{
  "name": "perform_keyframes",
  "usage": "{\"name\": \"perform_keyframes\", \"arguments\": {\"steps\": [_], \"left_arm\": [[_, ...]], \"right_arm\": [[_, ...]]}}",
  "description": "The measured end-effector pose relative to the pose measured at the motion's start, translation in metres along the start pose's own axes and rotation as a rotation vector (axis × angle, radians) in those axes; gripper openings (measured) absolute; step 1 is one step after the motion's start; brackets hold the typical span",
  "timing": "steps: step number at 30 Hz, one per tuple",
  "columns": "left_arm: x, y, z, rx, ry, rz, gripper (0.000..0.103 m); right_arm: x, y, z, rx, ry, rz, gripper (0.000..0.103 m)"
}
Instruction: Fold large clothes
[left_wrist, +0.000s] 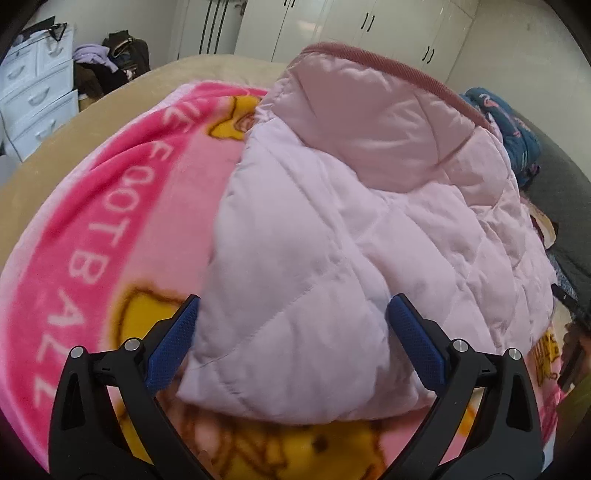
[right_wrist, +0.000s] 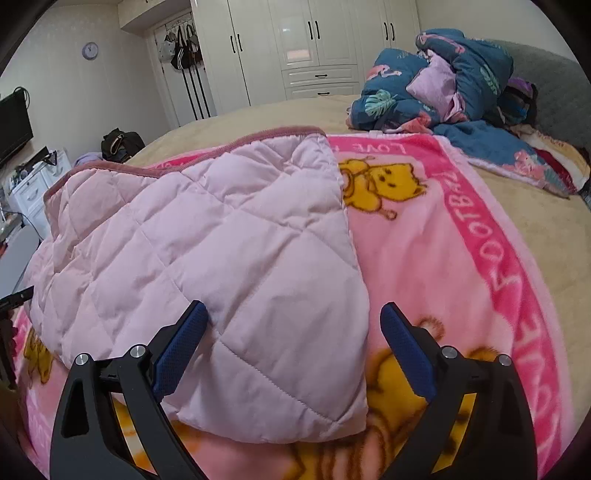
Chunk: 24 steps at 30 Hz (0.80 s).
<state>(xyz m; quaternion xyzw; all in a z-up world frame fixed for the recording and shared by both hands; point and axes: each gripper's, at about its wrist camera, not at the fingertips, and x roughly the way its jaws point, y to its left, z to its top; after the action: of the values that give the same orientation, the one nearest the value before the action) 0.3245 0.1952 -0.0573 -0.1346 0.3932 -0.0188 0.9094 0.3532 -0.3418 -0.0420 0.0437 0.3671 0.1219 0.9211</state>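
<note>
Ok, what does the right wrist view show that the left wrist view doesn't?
Only the right wrist view shows the wall clock, the hanging bags and the television. Only the left wrist view shows the pink jacket's left edge. Both share the quilted pink jacket, the cartoon blanket, the blue bedding and an open gripper in front: left, right.

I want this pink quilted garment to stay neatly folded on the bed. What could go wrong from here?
1. Both the left gripper and right gripper stand open over the near edge of the pink quilted garment, so a careless close could drag the puffy top layer askew.
2. A low grasp might also catch the cartoon blanket underneath.
</note>
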Motion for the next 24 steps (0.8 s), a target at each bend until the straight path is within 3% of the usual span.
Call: {"name": "perform_keyframes", "arguments": {"steps": [1,2,3,4,5,8,16,24], "left_arm": [[0.0,-0.004,0.001,0.017,-0.017,0.009,0.074],[0.0,-0.009,0.002,0.037,-0.031,0.02,0.061],[0.001,-0.015,0.003,0.065,-0.043,0.036,0.054],[0.0,-0.021,0.004,0.09,-0.053,0.047,0.04],[-0.001,-0.03,0.006,0.129,-0.07,0.072,0.032],[-0.006,-0.047,0.013,0.181,-0.114,0.128,0.025],[-0.034,-0.042,0.042,0.087,-0.2,0.052,0.022],[-0.024,-0.046,0.06,0.063,-0.221,0.056,0.022]], "right_arm": [[0.001,0.0,-0.002,0.003,-0.01,0.002,0.092],[0.002,0.0,-0.003,-0.001,-0.014,0.006,0.074],[0.004,0.003,-0.005,-0.017,-0.019,0.02,0.062],[0.005,0.006,-0.007,-0.033,-0.02,-0.009,0.052],[0.007,0.01,-0.007,-0.039,-0.017,-0.03,0.039],[0.003,0.017,-0.003,-0.021,-0.045,-0.048,0.025],[-0.023,0.022,0.025,0.032,-0.178,-0.049,0.018],[-0.016,0.028,0.05,0.053,-0.189,-0.101,0.018]]}}
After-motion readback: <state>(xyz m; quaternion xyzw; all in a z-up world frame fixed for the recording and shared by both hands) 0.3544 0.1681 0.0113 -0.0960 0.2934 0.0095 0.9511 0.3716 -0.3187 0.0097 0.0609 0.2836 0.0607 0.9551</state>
